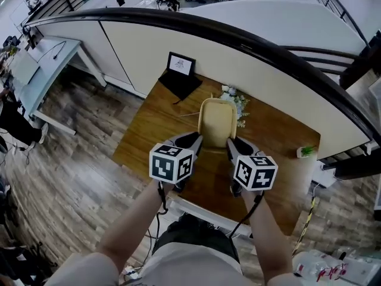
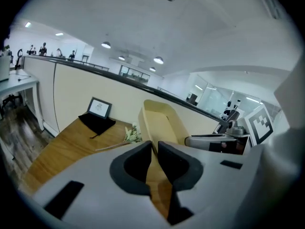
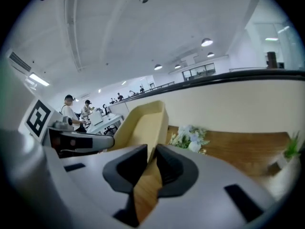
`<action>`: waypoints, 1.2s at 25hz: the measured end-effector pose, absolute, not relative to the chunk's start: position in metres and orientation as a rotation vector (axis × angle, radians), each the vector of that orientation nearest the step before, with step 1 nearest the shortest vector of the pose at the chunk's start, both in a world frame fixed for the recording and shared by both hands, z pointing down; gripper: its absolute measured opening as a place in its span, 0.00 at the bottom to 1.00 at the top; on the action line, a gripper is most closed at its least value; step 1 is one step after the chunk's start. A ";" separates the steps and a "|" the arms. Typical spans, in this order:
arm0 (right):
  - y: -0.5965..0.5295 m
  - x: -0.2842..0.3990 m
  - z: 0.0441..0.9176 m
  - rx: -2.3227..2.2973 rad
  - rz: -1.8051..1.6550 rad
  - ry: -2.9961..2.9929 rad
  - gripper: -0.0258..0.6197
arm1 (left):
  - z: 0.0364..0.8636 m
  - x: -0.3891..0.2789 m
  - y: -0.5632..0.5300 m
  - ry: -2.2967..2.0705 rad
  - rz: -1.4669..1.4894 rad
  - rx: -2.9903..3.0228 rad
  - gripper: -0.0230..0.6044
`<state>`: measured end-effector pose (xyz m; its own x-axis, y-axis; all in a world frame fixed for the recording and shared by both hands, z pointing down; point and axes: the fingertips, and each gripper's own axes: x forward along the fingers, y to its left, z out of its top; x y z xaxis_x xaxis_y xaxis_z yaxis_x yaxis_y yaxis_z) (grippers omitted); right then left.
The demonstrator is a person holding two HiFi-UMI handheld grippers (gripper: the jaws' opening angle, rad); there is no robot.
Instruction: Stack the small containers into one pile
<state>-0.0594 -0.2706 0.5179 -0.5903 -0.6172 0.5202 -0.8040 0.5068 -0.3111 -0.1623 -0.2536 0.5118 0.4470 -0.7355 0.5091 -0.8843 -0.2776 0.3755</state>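
Both pairs of jaws pinch the beige container [image 1: 218, 119]; its length points away.

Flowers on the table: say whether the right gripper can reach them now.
Probably not: the right gripper is shut on the container, as is the left gripper, so its jaws are taken; the flowers lie beyond it.

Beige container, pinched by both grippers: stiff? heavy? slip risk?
Probably stiff: the beige container shows no bending, held only by thin side walls. Likely light: left gripper and right gripper carry it on narrow pinches. Smooth walls might slip.
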 end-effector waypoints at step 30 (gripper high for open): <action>-0.113 0.092 0.387 1.519 0.751 -2.468 0.14 | 0.383 -0.013 -0.121 -1.011 0.309 2.464 0.12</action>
